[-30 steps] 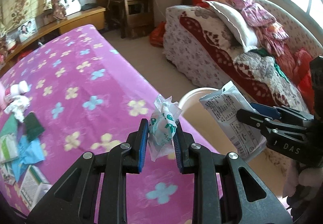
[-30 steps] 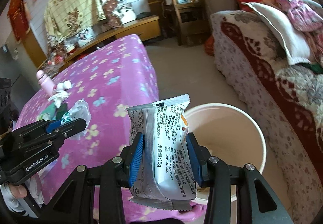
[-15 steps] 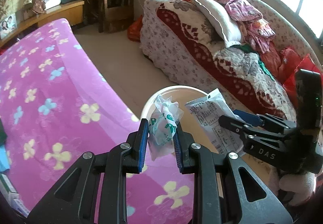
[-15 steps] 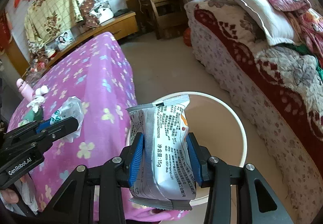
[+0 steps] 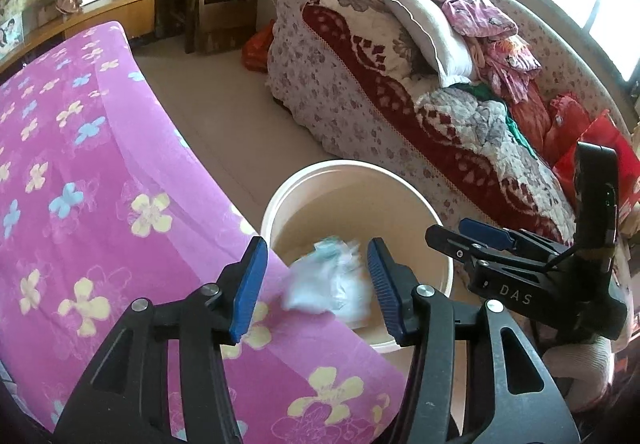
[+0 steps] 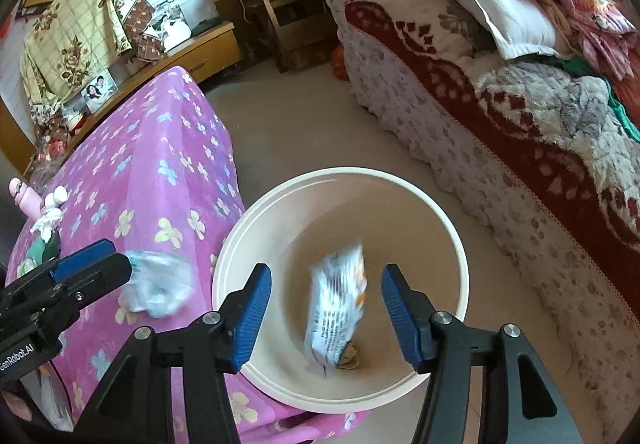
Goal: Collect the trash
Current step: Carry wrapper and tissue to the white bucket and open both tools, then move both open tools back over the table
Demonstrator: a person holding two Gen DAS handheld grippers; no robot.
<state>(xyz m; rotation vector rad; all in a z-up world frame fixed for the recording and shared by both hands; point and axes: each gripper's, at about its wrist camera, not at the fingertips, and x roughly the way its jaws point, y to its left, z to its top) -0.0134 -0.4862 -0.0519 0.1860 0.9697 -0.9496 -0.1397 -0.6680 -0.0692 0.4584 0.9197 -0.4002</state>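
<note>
A cream round bucket (image 5: 352,168) (image 6: 340,175) stands on the floor beside the pink table. My left gripper (image 5: 316,264) hangs over its near rim with jaws opening. A crumpled white-and-green wrapper (image 5: 332,284) drops, blurred, between the pads without touching them. My right gripper (image 6: 327,272) is above the bucket's mouth, its jaws opening too. A silver snack packet (image 6: 336,304) falls, blurred, between its pads into the bucket. Each view shows the other gripper: the right gripper (image 5: 448,230) at the right, the left gripper (image 6: 120,258) at the left with the wrapper (image 6: 156,284) below it.
The table under a pink flowered cloth (image 5: 100,183) borders the bucket on the left. A sofa with blankets (image 6: 520,115) runs along the right. A pink bottle (image 6: 24,199) and tissue (image 6: 46,222) lie on the far table end. A small scrap (image 6: 349,354) lies in the bucket.
Both grippers moved from over the table to above the bucket and sank. Both opened and let go; the wrapper and the packet are now falling free.
</note>
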